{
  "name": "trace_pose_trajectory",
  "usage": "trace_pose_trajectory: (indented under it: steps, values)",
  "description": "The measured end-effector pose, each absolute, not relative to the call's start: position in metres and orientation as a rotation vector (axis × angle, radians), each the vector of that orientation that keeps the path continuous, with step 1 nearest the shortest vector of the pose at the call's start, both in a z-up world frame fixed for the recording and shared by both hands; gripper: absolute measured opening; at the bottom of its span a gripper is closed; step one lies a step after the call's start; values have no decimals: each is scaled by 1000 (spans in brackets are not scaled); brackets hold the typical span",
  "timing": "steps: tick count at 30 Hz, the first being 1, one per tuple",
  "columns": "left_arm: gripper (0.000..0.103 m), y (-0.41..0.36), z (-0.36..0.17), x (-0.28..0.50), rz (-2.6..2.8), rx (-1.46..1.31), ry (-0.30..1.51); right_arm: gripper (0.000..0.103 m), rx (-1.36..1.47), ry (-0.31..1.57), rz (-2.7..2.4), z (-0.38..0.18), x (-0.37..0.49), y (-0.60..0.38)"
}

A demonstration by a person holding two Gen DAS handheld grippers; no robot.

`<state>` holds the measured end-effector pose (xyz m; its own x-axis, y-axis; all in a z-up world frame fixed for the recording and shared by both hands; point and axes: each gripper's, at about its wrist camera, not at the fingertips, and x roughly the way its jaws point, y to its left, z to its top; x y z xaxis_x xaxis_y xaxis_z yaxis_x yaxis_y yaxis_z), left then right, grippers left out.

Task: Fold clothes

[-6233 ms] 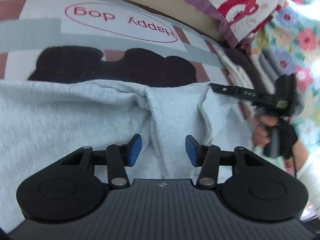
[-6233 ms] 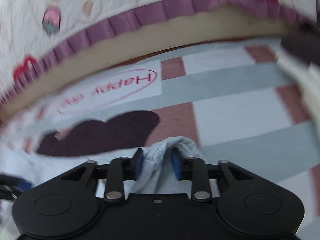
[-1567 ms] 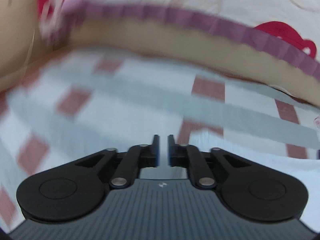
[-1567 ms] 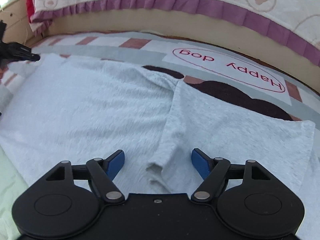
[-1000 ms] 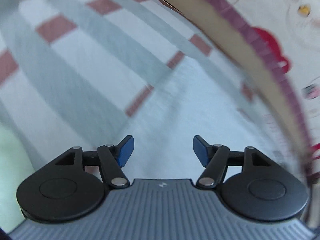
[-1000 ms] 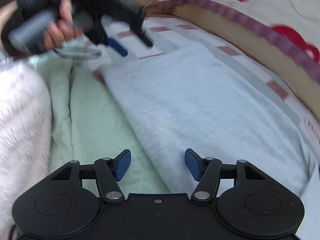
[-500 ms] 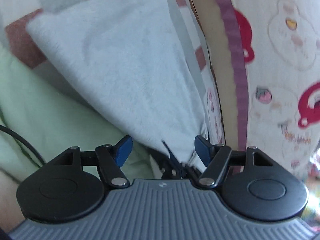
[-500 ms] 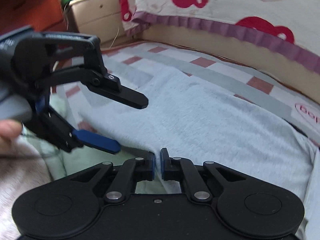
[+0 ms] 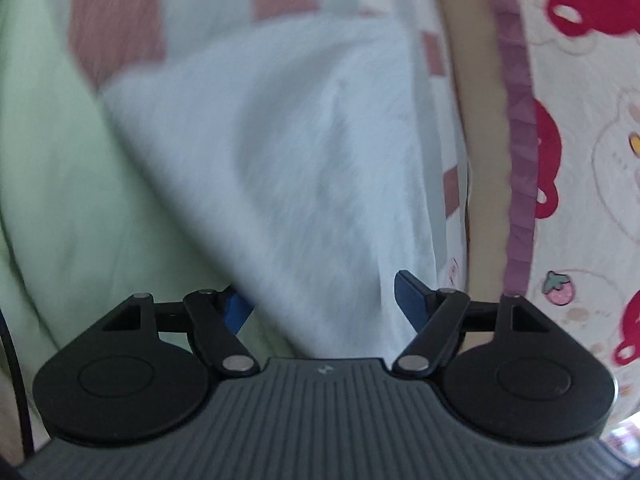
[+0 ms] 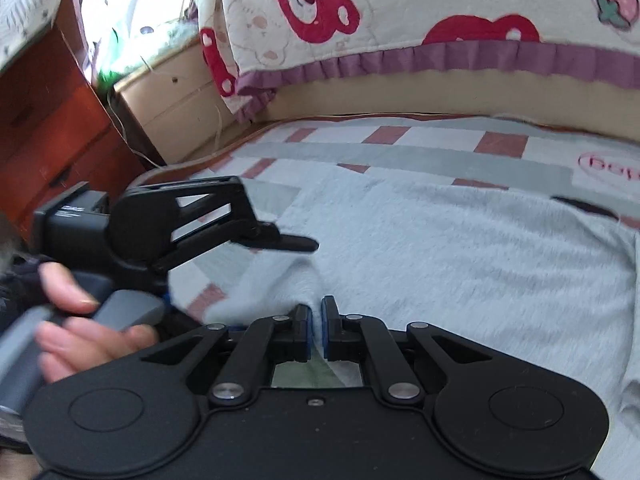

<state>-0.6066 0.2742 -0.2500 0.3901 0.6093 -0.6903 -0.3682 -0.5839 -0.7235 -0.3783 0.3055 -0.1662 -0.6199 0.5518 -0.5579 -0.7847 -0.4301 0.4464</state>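
Observation:
A pale grey-blue garment [image 9: 300, 160] lies spread on the checked bed sheet [image 10: 400, 156]. My left gripper [image 9: 324, 300] hovers over the garment's near edge. Its jaws are opening, and cloth lies between the blue pads [image 9: 412, 296] without being pressed; the left pad is half hidden by the edge. My right gripper [image 10: 316, 328] is shut on the garment's [image 10: 440, 248] near edge, and a small ridge of cloth rises into its pads. In the right wrist view the left gripper's upper finger [image 10: 288, 242] reaches over that same corner; its lower finger is hidden.
A light green blanket [image 9: 52, 200] lies beside the garment on the near side. A quilt with red bears and a purple frill [image 10: 400, 20] hangs along the far side. A person's hand [image 10: 80, 320] holds the left gripper. A red-brown cabinet [image 10: 48, 120] and a beige box [image 10: 172, 108] stand past the bed's corner.
The right gripper went from open to shut on the garment's edge and has raised it slightly. The left gripper swung in over the same corner, rolled, and its jaws widened.

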Motion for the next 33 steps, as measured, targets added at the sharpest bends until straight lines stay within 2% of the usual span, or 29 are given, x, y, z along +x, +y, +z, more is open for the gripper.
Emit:
trace_pose_trajectory:
  steps: [2,3,4,5,6,9,14,18,20,24,25,28,31,33]
  values:
    - [77,280,-246,-605,1373,-1659,-183,5,-401,909,2105,-167,-370,304]
    - [72,283,-244,-605,1383,-1618,-168,5,-410,883,2109,-166,-370,302]
    - [40,286,-242,-604,1393,-1577,-154,4,-434,835,2107,-165,-371,298]
    - [16,288,-241,-606,1407,-1535,-120,4,-466,802,2085,-165,-374,296]
    - [7,290,-239,-608,1433,-1496,-78,4,-496,771,2064,-165,-378,294]
    - [7,294,-239,-610,1522,-1433,-52,4,-494,782,2043,-166,-379,288]
    - [8,295,-239,-610,1576,-1356,8,16,-324,813,1947,-152,-326,278]
    - [8,297,-239,-609,1609,-1302,55,24,-394,731,1695,-147,-268,271]
    - [9,298,-240,-608,1620,-1289,67,44,-487,683,1534,-152,-241,263]
    - [7,301,-235,-600,1616,-1218,94,50,-648,712,1298,-182,-199,253]
    - [7,303,-230,-595,1607,-1178,109,51,-627,742,1301,-190,-192,248]
    - [7,311,-199,-564,1536,-937,176,65,-565,804,1348,-207,-175,232]
    - [7,312,-158,-502,1382,-603,263,66,-504,813,1406,-206,-163,226]
    - [7,309,-144,-458,1255,-476,276,65,-343,908,1432,-203,-144,218]
